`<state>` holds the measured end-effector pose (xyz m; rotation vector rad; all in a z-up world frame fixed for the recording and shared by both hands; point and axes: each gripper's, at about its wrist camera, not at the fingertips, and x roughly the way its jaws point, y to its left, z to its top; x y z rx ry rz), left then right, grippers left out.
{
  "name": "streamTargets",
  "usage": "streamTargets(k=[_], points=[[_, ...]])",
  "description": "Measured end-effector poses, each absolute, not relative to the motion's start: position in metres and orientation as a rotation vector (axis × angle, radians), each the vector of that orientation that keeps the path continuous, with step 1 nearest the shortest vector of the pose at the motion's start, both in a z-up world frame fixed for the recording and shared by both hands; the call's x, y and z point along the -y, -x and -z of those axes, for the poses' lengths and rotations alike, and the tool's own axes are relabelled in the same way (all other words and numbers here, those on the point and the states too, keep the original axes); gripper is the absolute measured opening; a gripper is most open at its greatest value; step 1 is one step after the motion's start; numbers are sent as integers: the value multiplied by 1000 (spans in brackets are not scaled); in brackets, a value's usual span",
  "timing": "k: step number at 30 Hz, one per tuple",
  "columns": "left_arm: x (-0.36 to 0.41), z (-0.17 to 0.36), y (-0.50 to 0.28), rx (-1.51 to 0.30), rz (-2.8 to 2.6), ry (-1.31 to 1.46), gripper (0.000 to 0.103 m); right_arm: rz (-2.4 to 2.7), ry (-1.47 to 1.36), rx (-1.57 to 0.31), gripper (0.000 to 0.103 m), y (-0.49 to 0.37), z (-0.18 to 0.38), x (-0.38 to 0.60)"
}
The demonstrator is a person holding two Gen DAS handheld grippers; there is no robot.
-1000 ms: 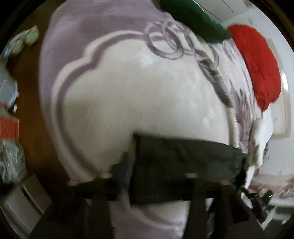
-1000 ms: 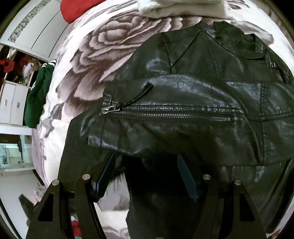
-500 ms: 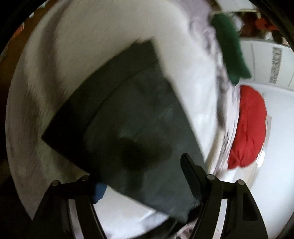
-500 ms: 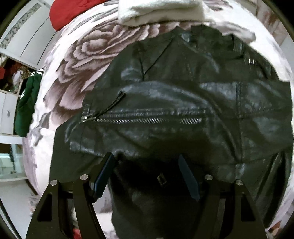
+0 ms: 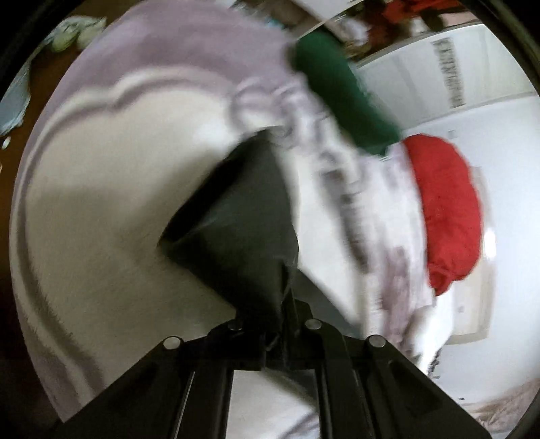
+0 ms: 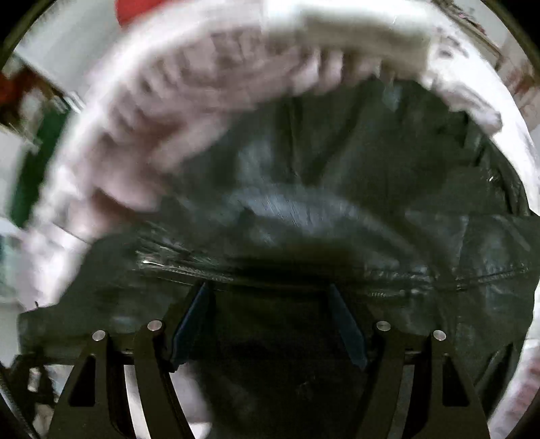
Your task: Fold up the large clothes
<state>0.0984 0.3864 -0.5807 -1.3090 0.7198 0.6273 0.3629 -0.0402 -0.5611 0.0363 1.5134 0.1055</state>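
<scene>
A black leather jacket [image 6: 337, 209] lies on a floral blanket [image 6: 175, 111] on the bed. In the right wrist view it fills the lower frame, its zipper running across. My right gripper [image 6: 270, 317] is open just above the jacket, with dark fabric between and below the fingers. In the left wrist view, my left gripper [image 5: 287, 304] is shut on a corner of the jacket's dark fabric [image 5: 243, 219], which hangs from the jaws above the blanket [image 5: 101, 209]. Both views are motion-blurred.
A green garment [image 5: 341, 94] and a red garment [image 5: 445, 209] lie at the blanket's far edge, near white cabinets [image 5: 455, 77]. A folded white cloth [image 6: 364, 30] lies beyond the jacket. Brown floor [image 5: 37, 77] shows at left.
My left gripper has closed on the jacket's fabric and lifted it, swinging round. My right gripper has moved lower and closer to the jacket, staying open.
</scene>
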Motion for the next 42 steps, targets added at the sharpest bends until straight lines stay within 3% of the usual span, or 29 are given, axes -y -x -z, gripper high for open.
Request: streamTargets(k=[3,7,11,16,22,27,32,37,42], points=[[-384,600,-94,-735,-597,1347,4,-97,27,-1547,76,-368,581,34],[-386,612,-100,-753,-554,1398,15,-91,112,-1487,76,-363,555,36],[-386,615,-104,-728,-571,1409,16,14,238,-1435,77,-345,536,59],[-373,567,-126,-690,-608,1193,7,135,433,-1387,83,-336,537,84],[-332,473,-168,-645,-528,812,5,127,432,-1359,85,-339,537,106],[-246,406,-215,-657,-340,483,5,52,307,-1357,85,-338,536,120],[-140,384,-255,-702,-127,333,4,24,100,-1387,85,-327,525,166],[-1,386,-294,-762,136,239,4,103,-92,-1416,85,-304,515,260],[144,438,-323,-904,372,93,4,214,-173,-1452,85,-270,517,366]])
